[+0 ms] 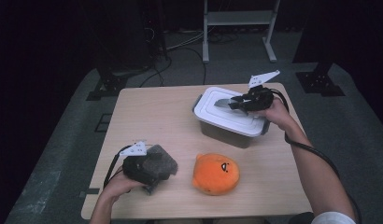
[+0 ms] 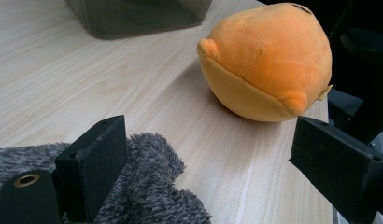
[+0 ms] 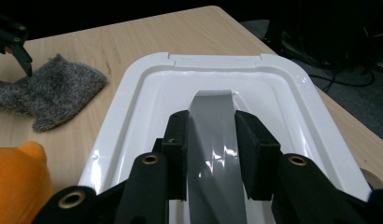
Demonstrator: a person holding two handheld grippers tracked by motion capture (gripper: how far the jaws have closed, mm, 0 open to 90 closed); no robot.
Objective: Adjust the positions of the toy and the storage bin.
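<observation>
- While the right gripper (image 1: pixel 236 103) rests over the white lid (image 1: pixel 227 112) of the storage box (image 1: pixel 222 133) near the far right corner of the surface (image 1: pixel 152 116), its jaws stand nearly closed on the lid's grey handle (image 3: pixel 212 140), one pad pressed to each side of the strip.
- From the right gripper view, the handle arches up from the recessed middle of the lid and runs between the two black jaws; the lid sits flat on the box.
- The left gripper (image 1: pixel 150 175) is close to the near left corner of the surface, and its jaws stand wide apart with nothing clamped between them.
- A grey fuzzy cloth (image 1: pixel 161 161) lies crumpled on the surface at that gripper; in the left gripper view one jaw touches the cloth's edge (image 2: pixel 147 186) while the other jaw is off to the side, well clear of it.
- An orange plush toy (image 1: pixel 216 173) sits near the near edge, between the cloth and the box, touching neither.
- The box has dark translucent walls and stands just beyond the toy, toward the far right.
</observation>
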